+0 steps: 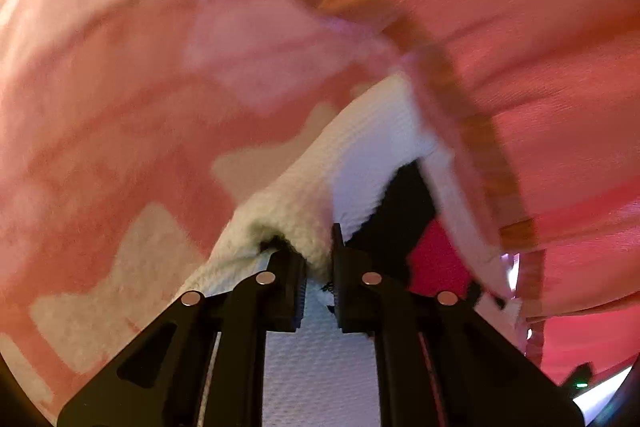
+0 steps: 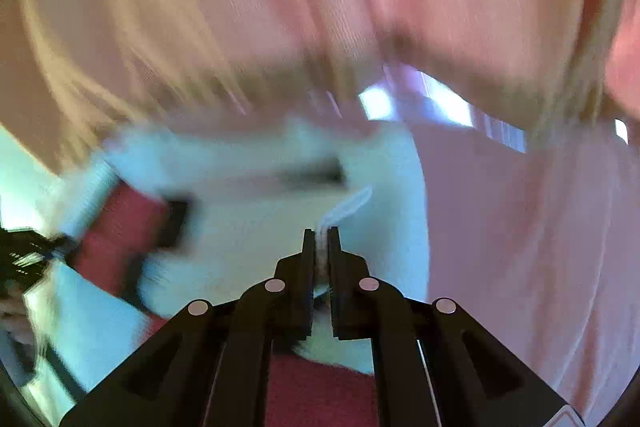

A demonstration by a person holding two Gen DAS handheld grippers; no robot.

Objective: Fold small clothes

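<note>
A small white knitted garment (image 1: 360, 155) with black and red patches hangs in front of both cameras. My left gripper (image 1: 320, 259) is shut on a bunched white edge of it; the cloth bulges between the fingers. In the right wrist view the same garment (image 2: 248, 227) is blurred, white with a red and black part at the left. My right gripper (image 2: 321, 239) is shut on a thin white edge of it. The garment is lifted and stretches between the two grippers.
A pink and cream patterned fabric (image 1: 140, 87) fills the left of the left wrist view. Pink ribbed cloth with a brown band (image 1: 520, 47) lies at the right. Pale pink folds (image 2: 360, 7) fill the right wrist view's background, blurred.
</note>
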